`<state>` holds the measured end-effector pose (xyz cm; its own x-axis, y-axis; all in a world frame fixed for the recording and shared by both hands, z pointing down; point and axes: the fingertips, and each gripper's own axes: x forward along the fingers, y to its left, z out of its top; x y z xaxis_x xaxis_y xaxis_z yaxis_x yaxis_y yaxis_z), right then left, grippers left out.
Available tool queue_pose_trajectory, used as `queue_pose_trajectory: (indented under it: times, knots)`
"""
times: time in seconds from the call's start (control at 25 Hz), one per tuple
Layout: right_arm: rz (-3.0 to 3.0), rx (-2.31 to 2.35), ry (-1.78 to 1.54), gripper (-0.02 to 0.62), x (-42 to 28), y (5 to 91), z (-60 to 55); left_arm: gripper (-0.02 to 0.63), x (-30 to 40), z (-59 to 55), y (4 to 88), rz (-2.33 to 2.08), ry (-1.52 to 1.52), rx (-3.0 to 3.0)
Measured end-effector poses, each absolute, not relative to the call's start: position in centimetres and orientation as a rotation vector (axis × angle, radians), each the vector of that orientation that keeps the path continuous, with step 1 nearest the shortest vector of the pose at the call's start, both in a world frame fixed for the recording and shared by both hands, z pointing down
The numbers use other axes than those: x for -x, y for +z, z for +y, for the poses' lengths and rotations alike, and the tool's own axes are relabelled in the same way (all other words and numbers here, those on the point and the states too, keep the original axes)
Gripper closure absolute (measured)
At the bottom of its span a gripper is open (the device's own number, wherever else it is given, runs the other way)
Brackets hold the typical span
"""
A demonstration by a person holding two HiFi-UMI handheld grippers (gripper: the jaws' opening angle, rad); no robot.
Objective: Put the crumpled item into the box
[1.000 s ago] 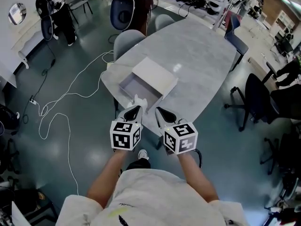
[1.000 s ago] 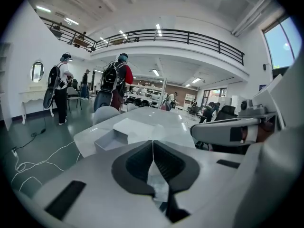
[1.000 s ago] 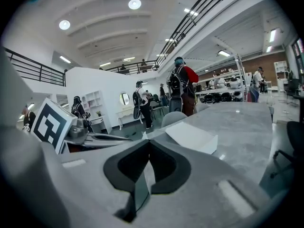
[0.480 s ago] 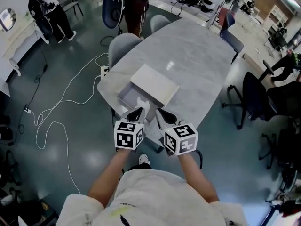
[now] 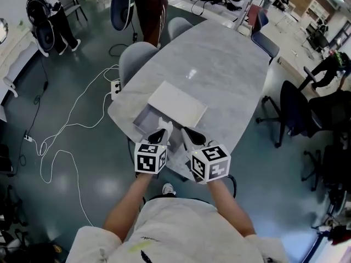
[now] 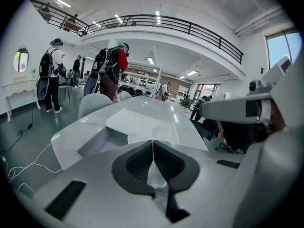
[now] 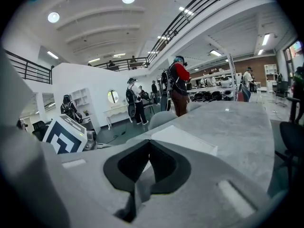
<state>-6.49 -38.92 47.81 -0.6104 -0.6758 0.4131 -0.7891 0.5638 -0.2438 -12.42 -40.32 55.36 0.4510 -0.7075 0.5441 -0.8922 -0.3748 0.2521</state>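
Observation:
A white crumpled item [image 5: 166, 126] sticks up from the tips of my left gripper [image 5: 162, 131], which is shut on it. In the left gripper view the crumpled item [image 6: 156, 175] shows as a pale wad between the closed pads [image 6: 137, 163]. The open white box [image 5: 143, 123] lies just ahead of that gripper near the table's edge. Its lid [image 5: 177, 104] leans across the far side. The box [image 6: 102, 139] and the lid [image 6: 142, 122] also show in the left gripper view. My right gripper [image 5: 187, 132] hovers beside the left one, shut and holding nothing.
The grey marble table [image 5: 230, 70] stretches away behind the box. A grey chair [image 5: 137, 53] stands at its left and a black office chair [image 5: 296, 111] at its right. A white cable [image 5: 71, 125] trails over the floor. People stand at the far end [image 5: 148, 4].
Both grippers have come closer to the box; the left one, still gripping the crumpled item, now reaches its near rim.

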Motion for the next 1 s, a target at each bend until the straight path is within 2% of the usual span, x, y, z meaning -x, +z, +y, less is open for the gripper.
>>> queue_pose_trajectory:
  times: [1.0]
  knots:
    - [-2.46,-1.267,0.645,0.591,5.3,49.6,-41.9,0.591,11.8,-43.1,60.9,-1.254,0.644,-2.148]
